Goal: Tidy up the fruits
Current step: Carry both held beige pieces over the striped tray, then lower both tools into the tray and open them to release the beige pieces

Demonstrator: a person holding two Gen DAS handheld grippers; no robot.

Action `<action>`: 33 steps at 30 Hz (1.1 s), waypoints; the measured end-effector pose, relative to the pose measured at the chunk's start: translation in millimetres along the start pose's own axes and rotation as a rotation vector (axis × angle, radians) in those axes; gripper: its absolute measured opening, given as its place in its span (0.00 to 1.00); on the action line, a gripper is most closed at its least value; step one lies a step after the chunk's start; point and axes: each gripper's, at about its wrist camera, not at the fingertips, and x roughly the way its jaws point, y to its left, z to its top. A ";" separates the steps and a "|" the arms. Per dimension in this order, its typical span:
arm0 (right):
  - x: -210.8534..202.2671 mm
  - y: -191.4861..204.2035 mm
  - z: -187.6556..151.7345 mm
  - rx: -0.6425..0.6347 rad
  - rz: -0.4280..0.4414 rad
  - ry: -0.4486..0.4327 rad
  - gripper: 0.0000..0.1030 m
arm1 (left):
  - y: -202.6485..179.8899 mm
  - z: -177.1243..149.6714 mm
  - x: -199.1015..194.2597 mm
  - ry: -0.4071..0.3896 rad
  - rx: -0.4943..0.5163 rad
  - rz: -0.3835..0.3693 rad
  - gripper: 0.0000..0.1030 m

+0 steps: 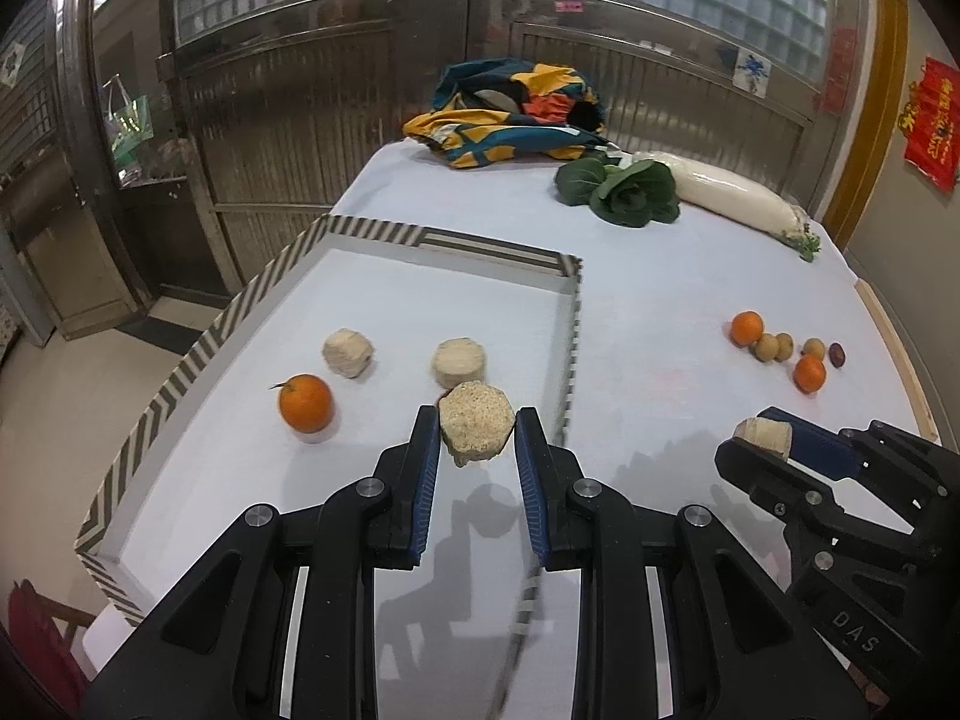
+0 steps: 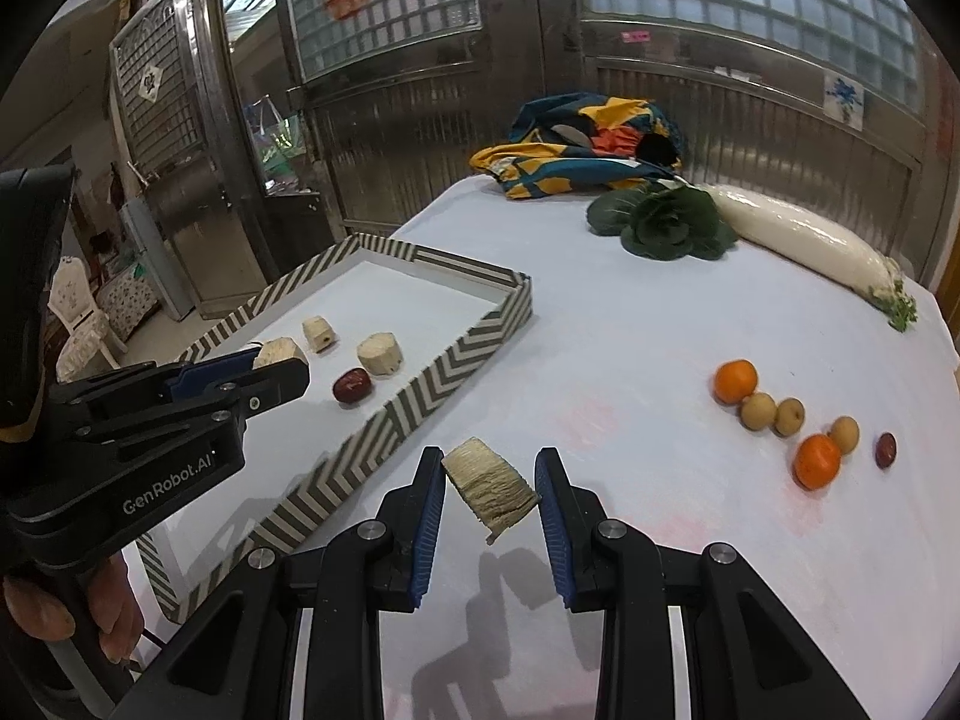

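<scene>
My left gripper (image 1: 477, 441) is shut on a pale sugarcane chunk (image 1: 476, 425) and holds it over the striped tray (image 1: 252, 294). In the tray lie two more chunks (image 1: 348, 353) (image 1: 459, 362), an orange (image 1: 305, 403) and a red date (image 2: 352, 386). My right gripper (image 2: 491, 483) is shut on another sugarcane chunk (image 2: 489, 487), just right of the tray above the white table. It also shows in the left wrist view (image 1: 765, 435). On the table to the right lie two oranges (image 2: 735, 381) (image 2: 816, 461), three longans (image 2: 757, 411) and a dark date (image 2: 885, 450).
At the back of the table lie a colourful cloth bag (image 2: 591, 144), a leafy green (image 2: 666, 222) and a long white radish (image 2: 804, 240). The table's right edge (image 1: 894, 348) runs close to the loose fruit. A metal door stands behind the table.
</scene>
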 end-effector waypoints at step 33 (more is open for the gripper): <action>57.4 70.2 32.0 -0.139 0.116 0.055 0.29 | 78.1 -8.3 22.0 0.088 -0.112 0.081 0.24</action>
